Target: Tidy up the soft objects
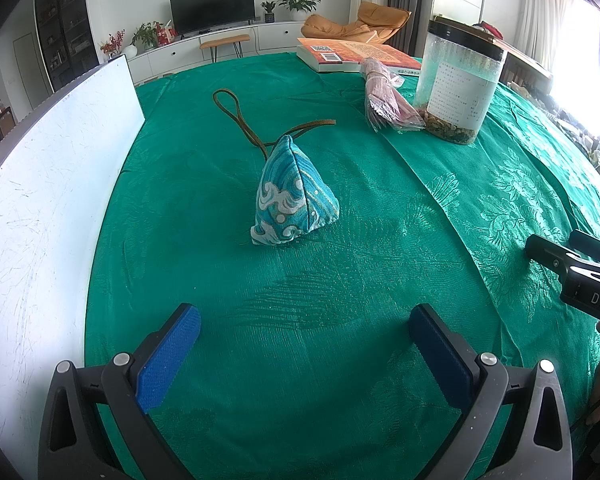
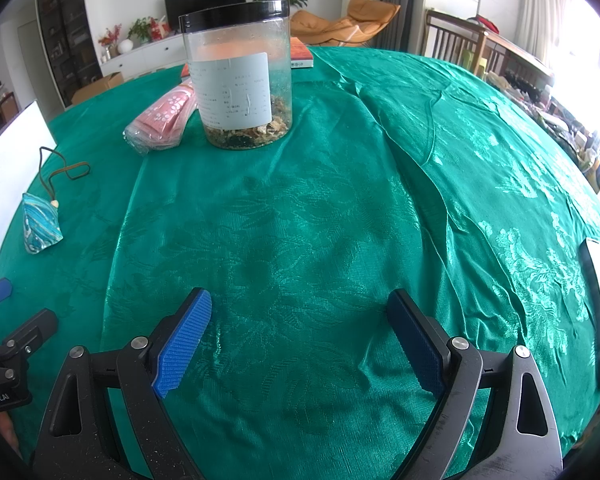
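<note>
On jar [image 2: 238, 76]: white label [image 2: 230, 90], illegible.

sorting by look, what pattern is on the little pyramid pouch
Teal with white swirling clouds, on the pouch; clearest in left wrist view.

Left tongs [image 1: 305, 322] spread wide over green tabletop [image 1: 340, 280], nothing btwn the blue pads.

Blue patterned pyramid pouch [image 1: 296, 196] sits upright ahead, centre, w/ brown cord [image 1: 240, 116] looping away behind it. White board [image 1: 48, 184] stands along the left edge. Far right: clear jar [image 1: 458, 80] w/ black lid, dried bits at bottom; pink wrapped bundle [image 1: 384, 100] just beside it; orange book [image 1: 352, 54] behind. Right tongs [image 1: 572, 256] poke in at right edge, well apart from pouch; grip state unclear.
</note>
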Motion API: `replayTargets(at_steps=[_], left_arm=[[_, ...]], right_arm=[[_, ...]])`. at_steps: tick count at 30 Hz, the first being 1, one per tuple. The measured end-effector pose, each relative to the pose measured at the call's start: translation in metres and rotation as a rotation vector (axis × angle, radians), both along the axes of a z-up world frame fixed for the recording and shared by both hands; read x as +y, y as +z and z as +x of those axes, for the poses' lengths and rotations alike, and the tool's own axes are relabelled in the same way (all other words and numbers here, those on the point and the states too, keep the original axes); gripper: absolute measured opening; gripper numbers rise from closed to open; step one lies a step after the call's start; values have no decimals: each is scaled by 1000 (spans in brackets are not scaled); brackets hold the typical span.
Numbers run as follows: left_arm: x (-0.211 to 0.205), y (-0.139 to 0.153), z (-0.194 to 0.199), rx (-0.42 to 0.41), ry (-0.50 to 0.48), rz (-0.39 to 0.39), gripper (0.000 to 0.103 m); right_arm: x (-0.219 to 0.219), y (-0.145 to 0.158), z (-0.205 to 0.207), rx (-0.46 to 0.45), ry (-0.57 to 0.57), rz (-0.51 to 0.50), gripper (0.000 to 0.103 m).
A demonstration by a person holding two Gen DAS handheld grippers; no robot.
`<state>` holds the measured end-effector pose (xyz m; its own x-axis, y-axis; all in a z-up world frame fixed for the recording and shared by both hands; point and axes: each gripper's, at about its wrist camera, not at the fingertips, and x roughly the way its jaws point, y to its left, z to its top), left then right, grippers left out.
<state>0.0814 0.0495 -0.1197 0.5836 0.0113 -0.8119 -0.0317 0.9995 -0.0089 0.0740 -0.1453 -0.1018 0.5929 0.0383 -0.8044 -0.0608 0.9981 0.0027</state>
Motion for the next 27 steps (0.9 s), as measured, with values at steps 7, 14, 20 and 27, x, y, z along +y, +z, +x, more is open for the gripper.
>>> replayTargets(at_steps=[7,14,20,27], left_arm=[[0,0,0,0,0,-1,103],[1,4,6,-1,-8,-62,103],[1,8,45,13,75,-32,103],[33,6,60,-12,217,-24,77]], right_arm=[[0,0,0,0,0,0,91],[0,0,0,0,0,0,91],[0,0,0,0,0,1,91],[0,0,0,0,0,1,91]])
